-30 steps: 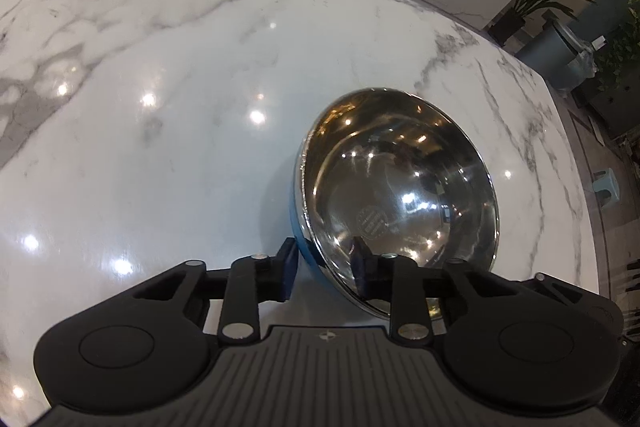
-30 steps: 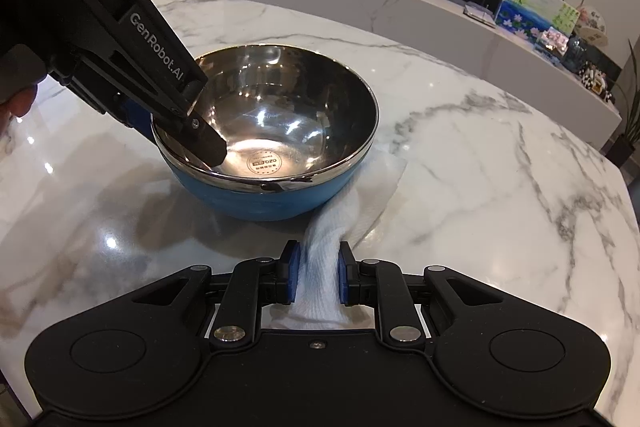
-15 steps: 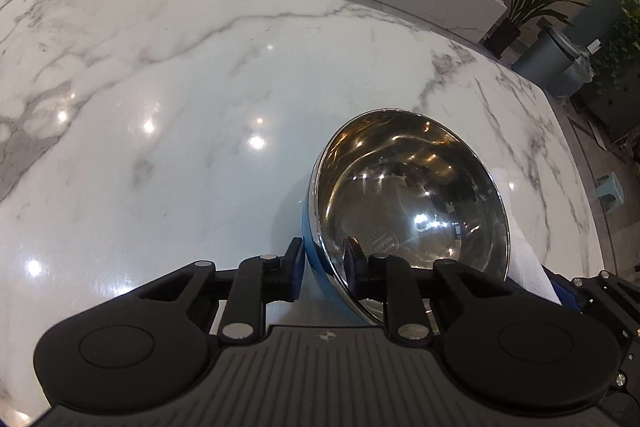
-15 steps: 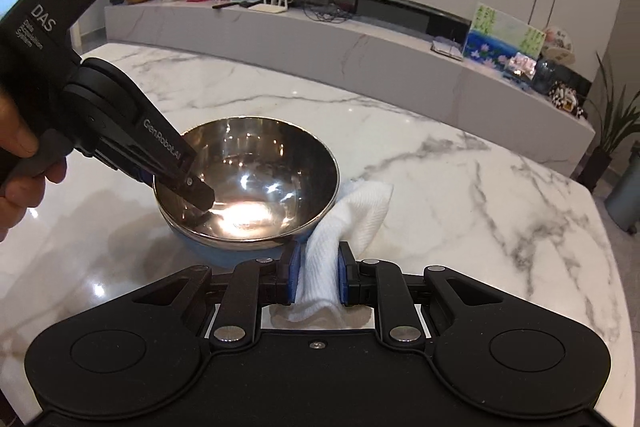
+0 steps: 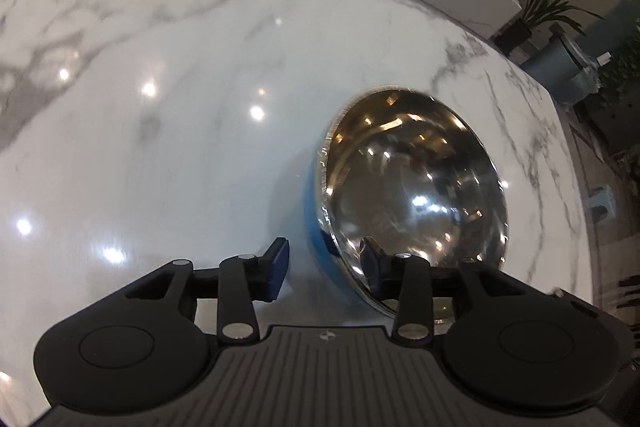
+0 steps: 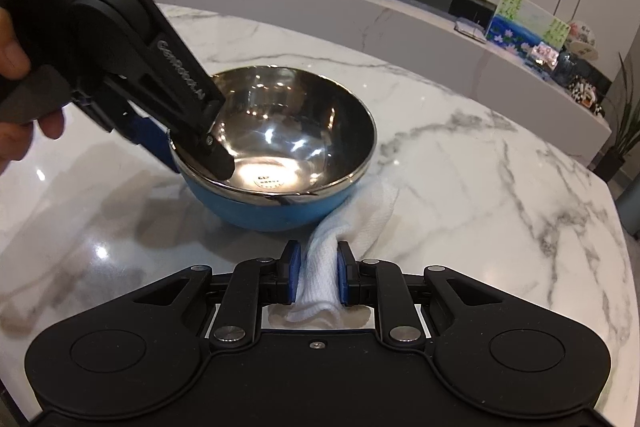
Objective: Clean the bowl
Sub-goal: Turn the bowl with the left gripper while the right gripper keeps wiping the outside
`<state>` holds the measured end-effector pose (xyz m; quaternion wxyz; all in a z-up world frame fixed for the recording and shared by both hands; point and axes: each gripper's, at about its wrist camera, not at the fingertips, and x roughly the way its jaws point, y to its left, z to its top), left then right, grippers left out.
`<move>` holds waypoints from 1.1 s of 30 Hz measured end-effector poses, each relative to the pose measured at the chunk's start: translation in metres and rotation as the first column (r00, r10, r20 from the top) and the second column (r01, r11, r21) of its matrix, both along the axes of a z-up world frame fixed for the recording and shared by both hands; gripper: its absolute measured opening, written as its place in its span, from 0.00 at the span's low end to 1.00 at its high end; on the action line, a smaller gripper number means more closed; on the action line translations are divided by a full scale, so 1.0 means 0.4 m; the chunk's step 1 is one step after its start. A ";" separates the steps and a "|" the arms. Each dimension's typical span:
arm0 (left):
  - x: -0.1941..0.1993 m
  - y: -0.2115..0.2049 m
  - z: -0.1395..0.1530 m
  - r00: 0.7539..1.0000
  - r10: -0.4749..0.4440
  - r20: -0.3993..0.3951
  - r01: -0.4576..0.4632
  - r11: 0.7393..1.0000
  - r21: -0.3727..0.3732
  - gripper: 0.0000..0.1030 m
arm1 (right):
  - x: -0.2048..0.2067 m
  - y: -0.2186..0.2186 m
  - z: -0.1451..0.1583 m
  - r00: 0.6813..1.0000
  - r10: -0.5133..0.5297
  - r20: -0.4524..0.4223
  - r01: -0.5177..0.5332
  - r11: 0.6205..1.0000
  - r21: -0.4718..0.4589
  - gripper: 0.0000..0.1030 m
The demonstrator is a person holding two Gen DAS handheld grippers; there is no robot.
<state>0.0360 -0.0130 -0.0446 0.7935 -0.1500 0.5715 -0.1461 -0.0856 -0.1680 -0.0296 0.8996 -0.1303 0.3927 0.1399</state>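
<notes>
A steel bowl (image 6: 276, 143) with a blue outside rests on the marble table, partly on a white cloth (image 6: 372, 203). The cloth's near end is bunched between the blue pads of my right gripper (image 6: 318, 277), which is shut on it just in front of the bowl. My left gripper (image 6: 186, 153) straddles the bowl's left rim, one finger inside and one outside. In the left wrist view its jaws are opening. The outer pad (image 5: 278, 269) stands clear of the blue wall of the bowl (image 5: 412, 195), and the inner finger (image 5: 370, 259) lies against the steel inside.
The round marble table (image 5: 160, 107) spreads wide to the left and behind the bowl, and its edge curves past on the right. A hand (image 6: 12, 67) holds the left gripper's handle. Beyond the table stand a long counter (image 6: 400, 27) with ornaments and a potted plant (image 5: 548, 3).
The left jaws, pinched on the bowl's rim before, have spread apart, and the outer pad has come off the wall. The right gripper keeps its hold on the cloth.
</notes>
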 end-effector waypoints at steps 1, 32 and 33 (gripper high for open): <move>-0.002 0.002 0.000 1.000 -0.002 -0.005 0.002 1.000 -0.010 0.37 | 0.001 0.001 -0.001 1.000 0.001 -0.001 -0.001 1.000 -0.002 0.16; 0.025 -0.007 0.015 0.995 0.029 0.093 -0.029 1.000 0.007 0.17 | -0.001 -0.029 0.042 0.997 -0.019 0.080 0.018 1.000 0.007 0.15; 0.025 -0.006 0.014 0.995 0.031 0.090 -0.031 0.999 0.005 0.17 | -0.001 -0.025 0.036 0.997 -0.013 0.071 0.013 1.000 0.002 0.15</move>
